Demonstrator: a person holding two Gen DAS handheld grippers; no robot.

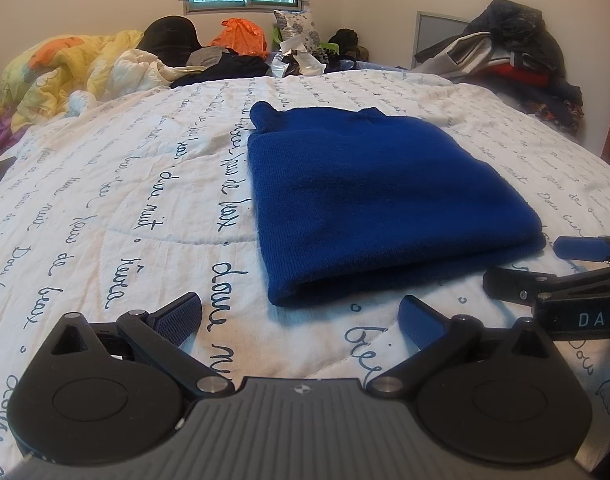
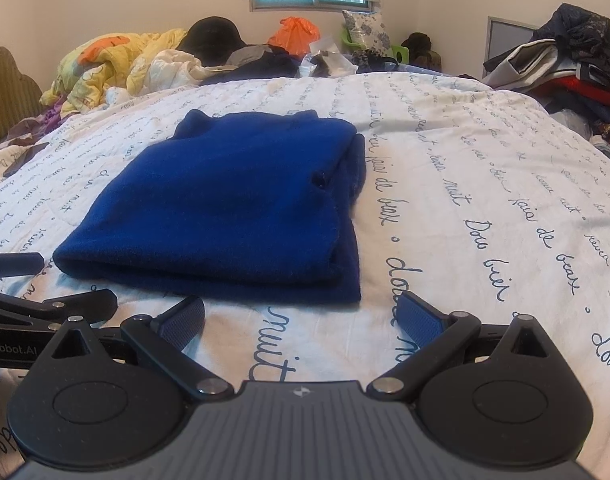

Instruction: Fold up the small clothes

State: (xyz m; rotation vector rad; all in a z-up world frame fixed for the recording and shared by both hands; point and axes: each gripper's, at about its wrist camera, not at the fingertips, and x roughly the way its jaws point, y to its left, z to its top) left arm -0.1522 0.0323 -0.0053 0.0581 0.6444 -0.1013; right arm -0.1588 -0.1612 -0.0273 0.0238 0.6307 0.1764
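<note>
Sweater (image 1: 381, 208) folded, lying flat on the bed (image 1: 145, 184) just ahead of my two open, empty grippers.
To fold again, my left gripper (image 1: 301, 316) and right gripper (image 2: 301, 316) should pinch both near corners together and lift evenly. Piles of clothes (image 1: 505, 56) sit far back, out of my way.

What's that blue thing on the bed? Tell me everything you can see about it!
The blue garment is a small piece of deep blue clothing, soft and fuzzy like fleece or knit. It is folded into a thick rectangle with several layers stacked, and two little corners poke up at its far edge. The near edge is a rounded fold. It lies flat on the white quilt with dark handwriting printed on it. Nothing holds it: the left hand-held gripper and right hand-held gripper both sit open just in front, not touching.
</note>
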